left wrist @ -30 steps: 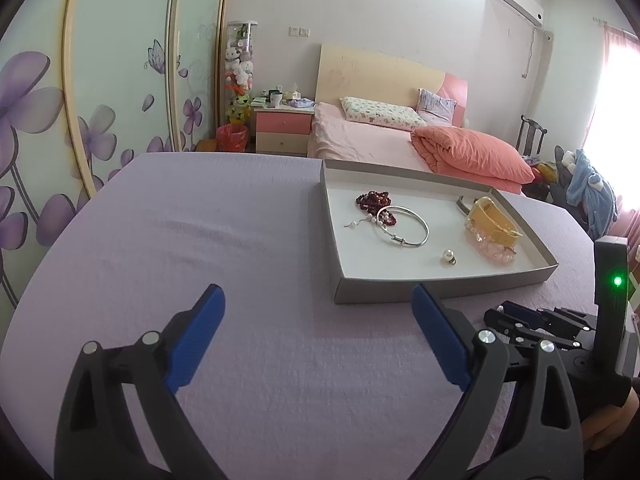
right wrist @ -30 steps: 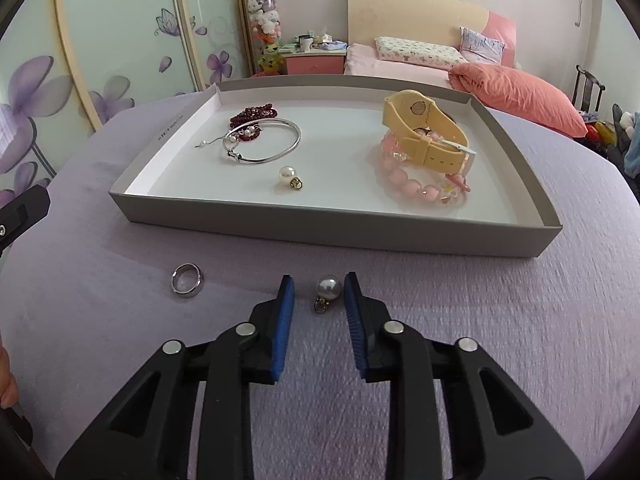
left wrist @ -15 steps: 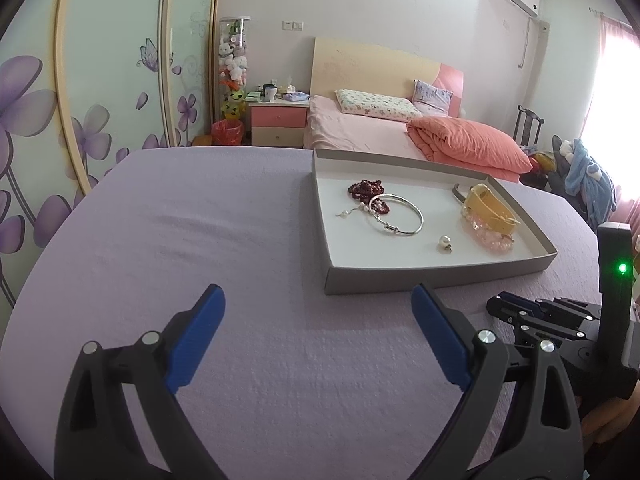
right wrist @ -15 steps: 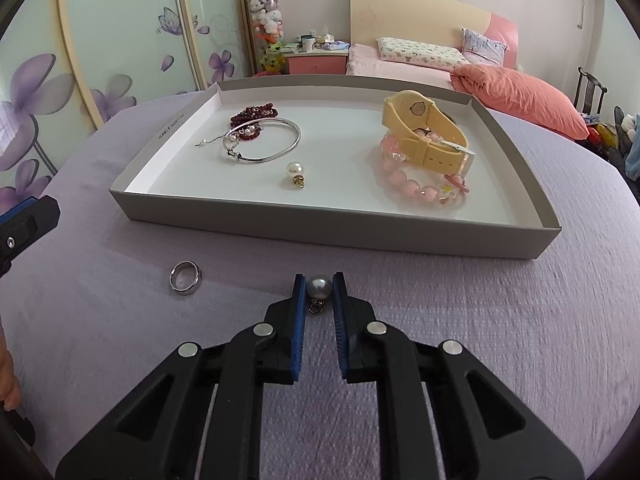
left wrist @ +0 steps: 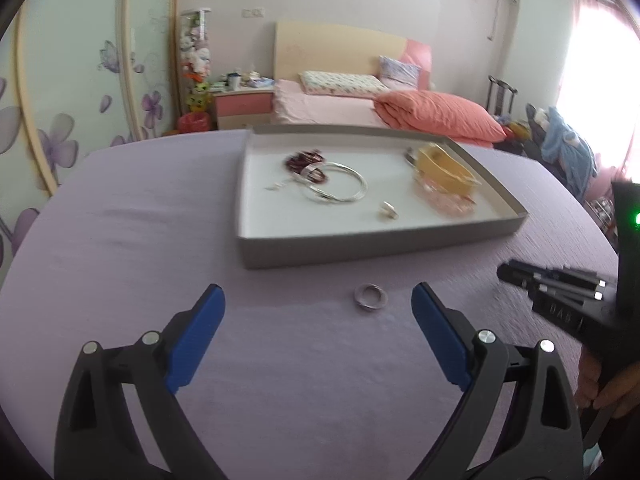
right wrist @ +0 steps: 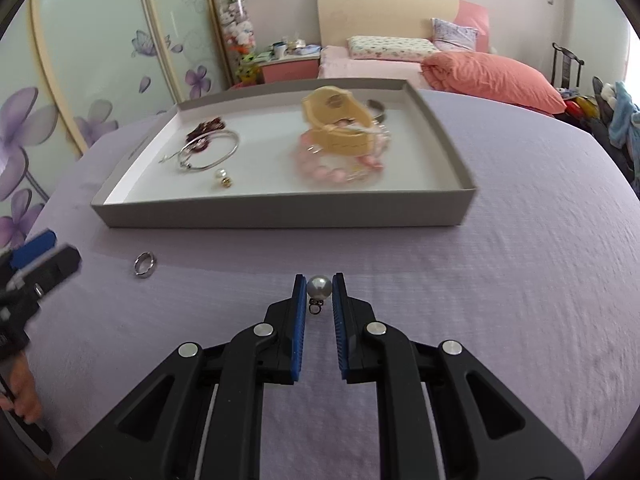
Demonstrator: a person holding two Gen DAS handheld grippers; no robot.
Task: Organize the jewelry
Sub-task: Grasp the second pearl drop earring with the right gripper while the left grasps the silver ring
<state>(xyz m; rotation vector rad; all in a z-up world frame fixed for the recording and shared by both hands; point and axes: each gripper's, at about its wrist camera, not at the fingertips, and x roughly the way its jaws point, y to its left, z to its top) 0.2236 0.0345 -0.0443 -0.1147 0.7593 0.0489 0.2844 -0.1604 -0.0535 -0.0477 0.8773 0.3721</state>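
Pearl pendant (right wrist: 319,287) pinched at the tips of right claw (right wrist: 319,292), just above the purple desk (right wrist: 500,300), likely bound for grey tray (right wrist: 280,214). Left claw (left wrist: 318,304) gapes wide, framing the ring (left wrist: 371,298) for a pickup

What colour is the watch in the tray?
Pale yellow watch; clearest in the right wrist view.

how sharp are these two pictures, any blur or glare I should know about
Left wrist view: motion blur smears the tray and ring; the window at right is blown out, and the fisheye bends the walls. Right wrist view: the pearl earring in the right claw is crisp, but the watch and pink bracelet are blurred.
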